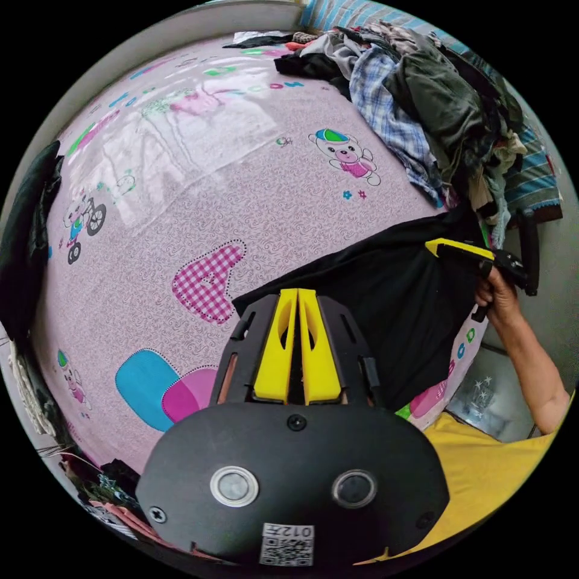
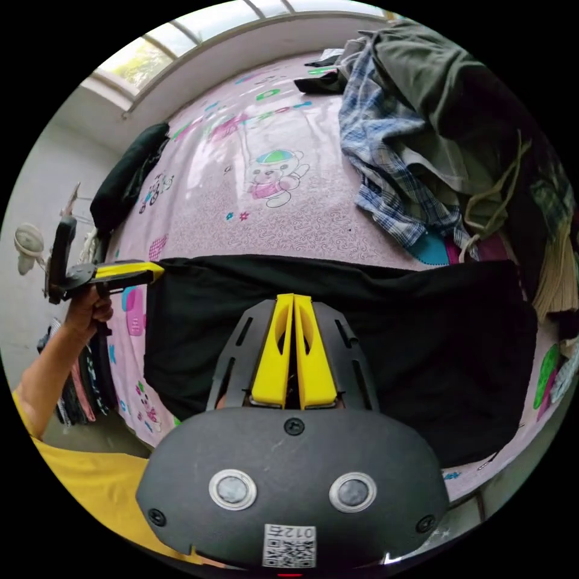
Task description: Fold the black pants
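The black pants (image 2: pixel 374 338) lie spread flat across the near part of a bed, on a pink sheet (image 1: pixel 199 199) printed with bears and letters.

In the left gripper view, the left hand-held gripper (image 1: pixel 298 295) has its yellow jaws pressed together, with the tips at one corner edge of the pants; whether cloth is caught between them cannot be told. The black cloth (image 1: pixel 386 301) runs away from those tips toward the right hand-held gripper (image 1: pixel 435 246), held in a hand (image 1: pixel 497 295), whose yellow jaws meet the opposite end of the garment.

In the right gripper view, the right hand-held gripper (image 2: pixel 293 298) also has its jaws closed together, lying over the pants' near portion. The left hand-held gripper (image 2: pixel 158 271) touches the pants' far corner.

A heap of mixed clothes (image 2: pixel 446 139) sits on the bed just beyond the pants, a checked shirt (image 1: pixel 386 114) among them.
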A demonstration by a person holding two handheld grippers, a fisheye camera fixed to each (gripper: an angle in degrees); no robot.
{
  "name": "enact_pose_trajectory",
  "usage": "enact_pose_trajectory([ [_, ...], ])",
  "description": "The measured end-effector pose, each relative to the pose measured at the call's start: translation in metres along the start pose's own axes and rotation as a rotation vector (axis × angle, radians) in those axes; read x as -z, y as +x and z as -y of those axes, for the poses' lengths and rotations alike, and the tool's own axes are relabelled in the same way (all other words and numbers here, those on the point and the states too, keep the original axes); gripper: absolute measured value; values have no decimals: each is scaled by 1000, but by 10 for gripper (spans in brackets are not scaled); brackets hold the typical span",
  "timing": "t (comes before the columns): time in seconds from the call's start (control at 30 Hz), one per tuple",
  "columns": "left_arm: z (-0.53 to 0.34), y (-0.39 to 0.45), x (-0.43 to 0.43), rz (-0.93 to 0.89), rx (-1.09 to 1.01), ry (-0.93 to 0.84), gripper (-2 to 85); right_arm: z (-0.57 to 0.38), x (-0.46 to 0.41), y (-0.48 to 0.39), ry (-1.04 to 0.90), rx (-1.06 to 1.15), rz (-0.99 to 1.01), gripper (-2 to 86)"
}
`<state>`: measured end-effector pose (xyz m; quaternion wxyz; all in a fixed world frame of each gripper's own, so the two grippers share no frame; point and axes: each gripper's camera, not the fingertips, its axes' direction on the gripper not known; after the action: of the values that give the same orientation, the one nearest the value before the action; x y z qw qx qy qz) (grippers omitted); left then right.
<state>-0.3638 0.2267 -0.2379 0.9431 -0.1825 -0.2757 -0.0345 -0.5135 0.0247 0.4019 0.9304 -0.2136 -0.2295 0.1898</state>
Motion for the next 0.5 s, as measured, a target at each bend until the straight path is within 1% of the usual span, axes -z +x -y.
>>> enact_pose_trajectory([
  [0.07,-31,-20,18,-19,53,93,4,-9,11,-6,41,23,-32,3],
  [0.17,-81,-42,26,-129,110,118,5,-37,25,-29,68,155,-16,4],
  [0.27,-131,-49,15,-176,121,88,6,-64,14,-41,1,228,-78,5],
  [0.3,-140,-50,11,-164,127,74,6,-71,4,-39,-37,219,-122,5],
  [0.37,-172,-61,-3,-108,202,37,8,-78,-6,-32,-71,188,-133,5],
  [0.43,-191,-75,-15,-149,277,8,10,-80,-2,-27,-38,138,-105,5],
  [0.5,-206,-86,-26,-214,302,-8,14,-83,6,-44,-6,182,-118,6],
])
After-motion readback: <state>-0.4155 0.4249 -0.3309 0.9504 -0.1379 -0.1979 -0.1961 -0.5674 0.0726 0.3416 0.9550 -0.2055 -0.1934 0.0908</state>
